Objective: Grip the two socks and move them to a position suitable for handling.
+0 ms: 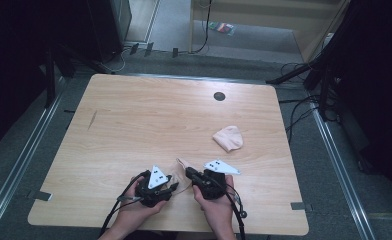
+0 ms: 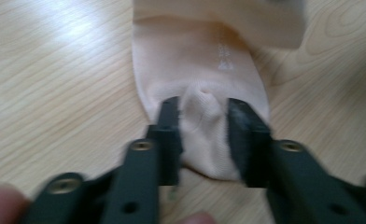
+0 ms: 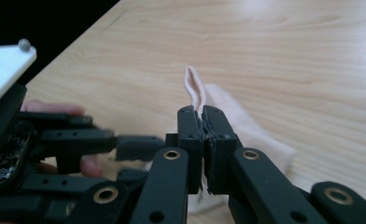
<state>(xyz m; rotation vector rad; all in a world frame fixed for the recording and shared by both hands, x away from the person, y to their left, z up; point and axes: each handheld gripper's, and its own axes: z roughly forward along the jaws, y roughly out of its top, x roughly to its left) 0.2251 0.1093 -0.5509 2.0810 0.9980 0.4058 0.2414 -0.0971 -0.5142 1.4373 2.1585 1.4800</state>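
A pale pink sock (image 2: 195, 60) lies flat on the wooden table, close to the near edge and between my two grippers (image 1: 182, 166). My left gripper (image 2: 204, 135) is shut on a bunched fold at one end of it, the fabric bulging between the jaws. My right gripper (image 3: 202, 126) is shut on the sock's thin edge (image 3: 193, 86), which stands up above the jaw tips. The rest of the sock (image 3: 246, 126) trails off to the right on the table. From above, the left gripper (image 1: 175, 184) and right gripper (image 1: 189, 172) sit almost tip to tip.
A second pink sock, rolled into a bundle (image 1: 228, 138), lies to the right of the table's middle. A small dark round hole (image 1: 219, 96) marks the far side of the table (image 1: 134, 120). Cables and stands surround it on the floor.
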